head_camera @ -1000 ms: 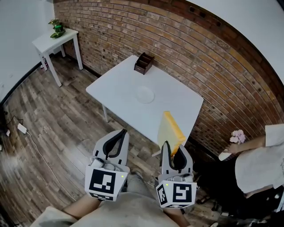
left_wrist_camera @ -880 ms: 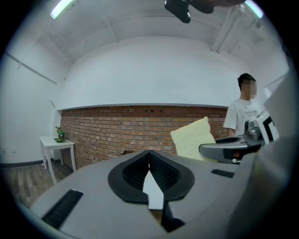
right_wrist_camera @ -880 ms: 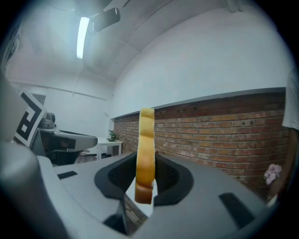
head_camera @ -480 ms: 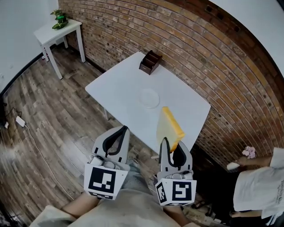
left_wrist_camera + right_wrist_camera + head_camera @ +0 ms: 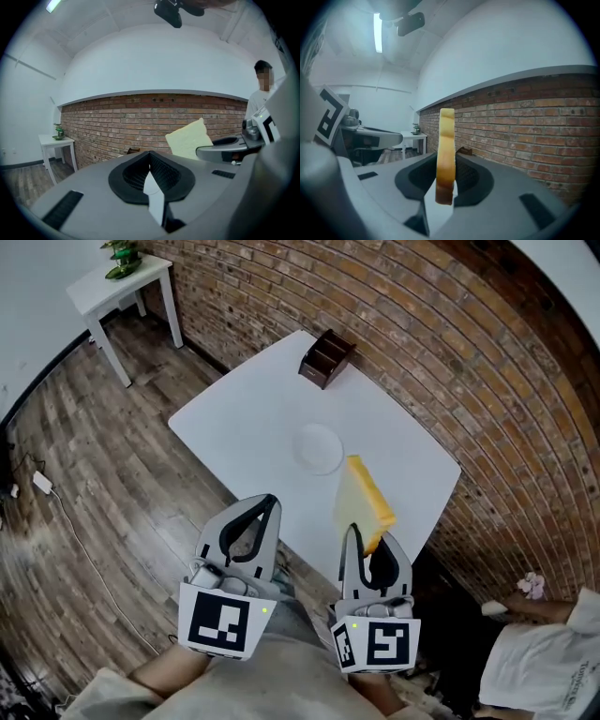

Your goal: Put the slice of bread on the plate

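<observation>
A slice of bread (image 5: 364,504) with a yellow-brown crust stands on edge, and my right gripper (image 5: 367,542) is shut on its lower end. In the right gripper view the bread (image 5: 446,150) rises upright between the black pads (image 5: 471,176). The white plate (image 5: 319,448) lies near the middle of the white table (image 5: 234,418), beyond and left of the bread. My left gripper (image 5: 266,505) is shut and holds nothing, over the table's near edge. In the left gripper view its pads (image 5: 161,171) meet, and the bread (image 5: 190,138) shows at the right.
A dark wooden box (image 5: 326,357) sits at the table's far edge by the brick wall (image 5: 450,343). A small white side table (image 5: 122,277) with a plant stands at the far left. A seated person (image 5: 544,667) is at the lower right. Wood floor (image 5: 84,474) lies to the left.
Both grippers have moved forward toward the table, the right one still holding the bread. The table and plate now sit closer, and the bread is over the table's near edge.
</observation>
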The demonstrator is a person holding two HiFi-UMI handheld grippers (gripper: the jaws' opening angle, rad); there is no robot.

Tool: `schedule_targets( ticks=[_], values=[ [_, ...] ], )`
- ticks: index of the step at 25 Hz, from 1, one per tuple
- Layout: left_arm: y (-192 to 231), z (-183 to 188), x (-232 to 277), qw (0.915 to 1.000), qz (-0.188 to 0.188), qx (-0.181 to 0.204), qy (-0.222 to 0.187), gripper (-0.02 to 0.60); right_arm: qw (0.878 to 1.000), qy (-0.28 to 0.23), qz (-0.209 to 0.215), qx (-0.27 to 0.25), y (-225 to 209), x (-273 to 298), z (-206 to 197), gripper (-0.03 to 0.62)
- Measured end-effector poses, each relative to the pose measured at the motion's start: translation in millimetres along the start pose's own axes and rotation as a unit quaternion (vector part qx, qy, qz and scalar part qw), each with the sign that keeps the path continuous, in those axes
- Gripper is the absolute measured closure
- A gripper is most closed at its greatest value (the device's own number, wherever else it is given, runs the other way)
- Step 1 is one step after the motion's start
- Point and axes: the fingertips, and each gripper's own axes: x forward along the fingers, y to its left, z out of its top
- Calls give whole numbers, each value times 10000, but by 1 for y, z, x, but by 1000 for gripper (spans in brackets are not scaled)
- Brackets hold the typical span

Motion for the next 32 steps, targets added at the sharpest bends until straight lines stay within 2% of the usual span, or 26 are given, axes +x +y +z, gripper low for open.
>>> schedule_targets(
  ticks=[8,20,32],
  values=[
    [7,-7,46,9998,58,16,184,572,9997,169,170,42,-23,42,-10,499],
    [7,-9,87,9993,93,127,335,572,9979,347,538,102,-36,94,-26,500],
    [16,-25,116,9988,149,-76,468,572,9893,661,1232,428,-33,148,-60,500]
  ],
)
